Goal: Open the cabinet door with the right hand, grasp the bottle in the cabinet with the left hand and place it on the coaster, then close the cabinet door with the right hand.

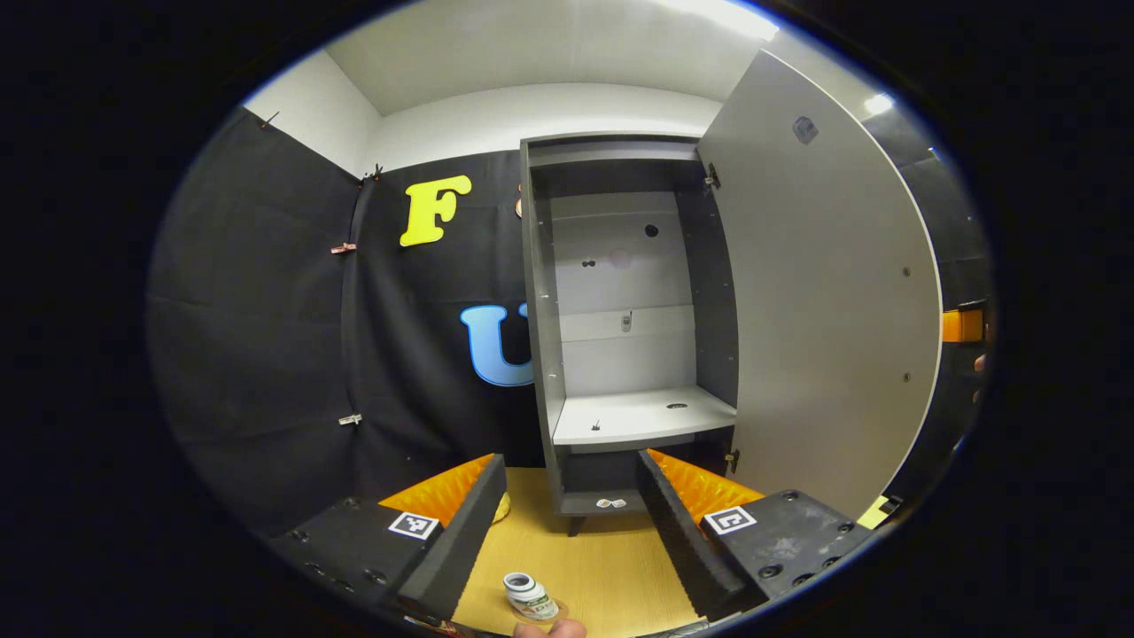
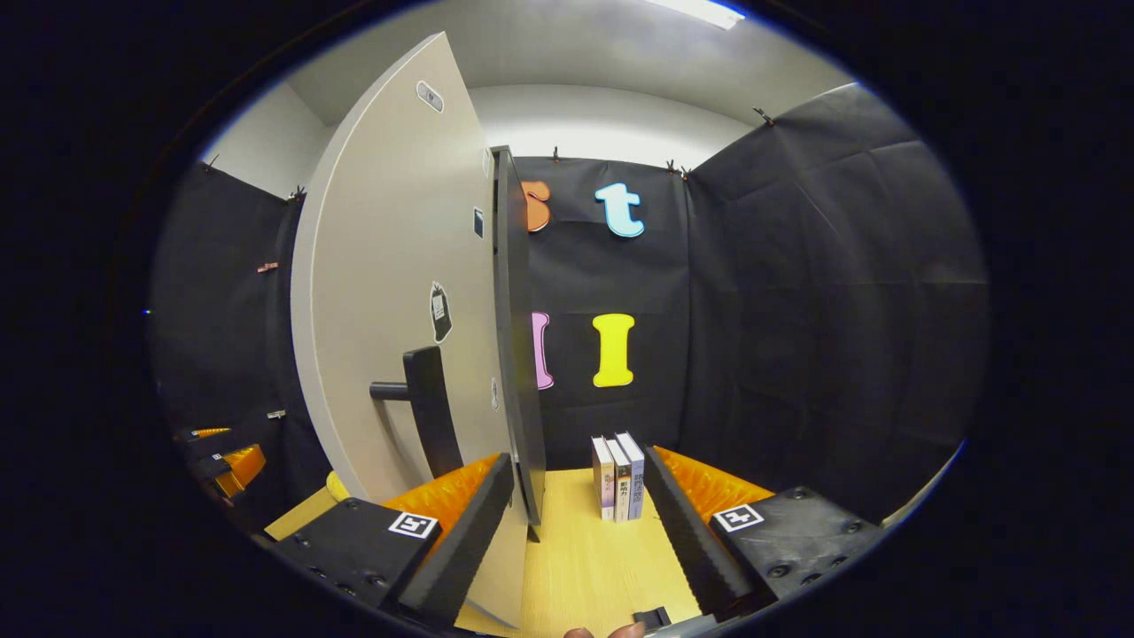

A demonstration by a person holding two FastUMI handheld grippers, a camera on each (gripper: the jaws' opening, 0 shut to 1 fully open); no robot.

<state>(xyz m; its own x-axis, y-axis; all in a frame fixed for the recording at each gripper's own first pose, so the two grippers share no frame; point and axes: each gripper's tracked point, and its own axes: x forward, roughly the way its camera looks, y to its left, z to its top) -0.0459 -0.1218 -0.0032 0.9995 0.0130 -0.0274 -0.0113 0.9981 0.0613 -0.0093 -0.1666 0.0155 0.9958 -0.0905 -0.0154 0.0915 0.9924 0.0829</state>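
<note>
Looking ahead: from the left gripper view I face the cabinet (image 1: 620, 337), its interior in plain sight, a pale shelf (image 1: 642, 416) inside with nothing standing on it.
Cabinet door: I see the door (image 1: 824, 301) swung wide on its hinges at the cabinet's right side; in the right gripper view the same door (image 2: 399, 292) stands edge-on just ahead of me, its dark handle (image 2: 430, 408) sticking out toward me.
Bottle: the small bottle (image 1: 529, 594) stands upright on the wooden table (image 1: 602, 558), low in the left gripper view, between my fingers and apart from both.
Coaster: a round brownish coaster (image 1: 551, 613) lies under the bottle, touching its base.
Left gripper: my left gripper (image 1: 567, 523) is spread apart and grips nothing.
Right gripper: my right gripper (image 2: 576, 523) is likewise spread wide with nothing between the fingers; the door's lower edge passes just beside its left finger, and I cannot tell whether they touch.
Books: three books (image 2: 617, 477) stand upright side by side on the table beyond the right gripper, near the black cloth wall.
Other hand's tool: I make out the left gripper (image 2: 221, 461) low and far to the left in the right gripper view, past the door.
</note>
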